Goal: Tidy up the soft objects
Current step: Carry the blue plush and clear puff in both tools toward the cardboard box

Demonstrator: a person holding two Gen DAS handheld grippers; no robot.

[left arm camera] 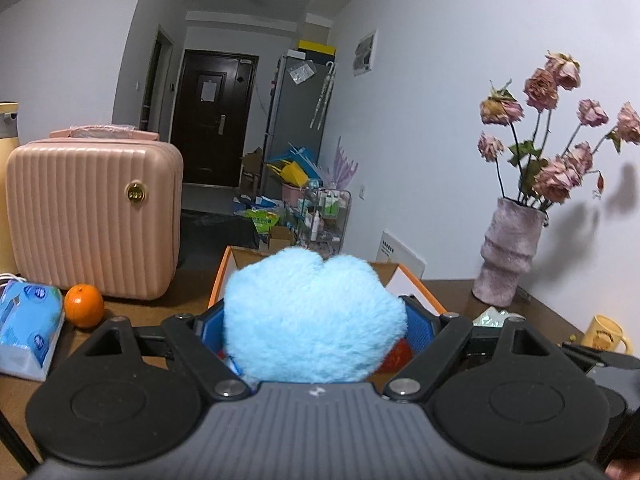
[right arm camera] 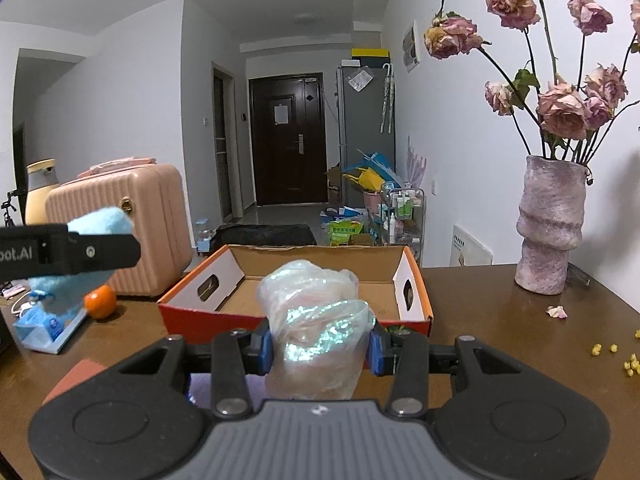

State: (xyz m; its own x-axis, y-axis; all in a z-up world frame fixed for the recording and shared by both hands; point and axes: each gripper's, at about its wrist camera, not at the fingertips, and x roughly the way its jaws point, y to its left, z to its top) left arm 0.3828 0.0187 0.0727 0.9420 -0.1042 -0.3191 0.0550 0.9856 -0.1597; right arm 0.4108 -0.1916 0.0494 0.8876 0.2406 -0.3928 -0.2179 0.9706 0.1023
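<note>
My left gripper [left arm camera: 316, 324] is shut on a fluffy light-blue plush toy [left arm camera: 312, 316] and holds it above the table, just in front of the open orange cardboard box [left arm camera: 218, 280]. The plush hides most of the box in the left wrist view. My right gripper [right arm camera: 320, 346] is shut on a crumpled clear plastic bag [right arm camera: 316, 320], held just before the box's red front wall [right arm camera: 208, 320]. The box interior looks bare. The left gripper with the blue plush [right arm camera: 100, 220] also shows at the left in the right wrist view.
On the brown table stand a pink suitcase [left arm camera: 92, 216], an orange [left arm camera: 84, 305], a blue tissue pack [left arm camera: 28, 324], a yellow mug [left arm camera: 606, 334] and a pink vase of dried roses [right arm camera: 550, 224]. Yellow crumbs [right arm camera: 630, 364] and a petal [right arm camera: 557, 311] lie at right.
</note>
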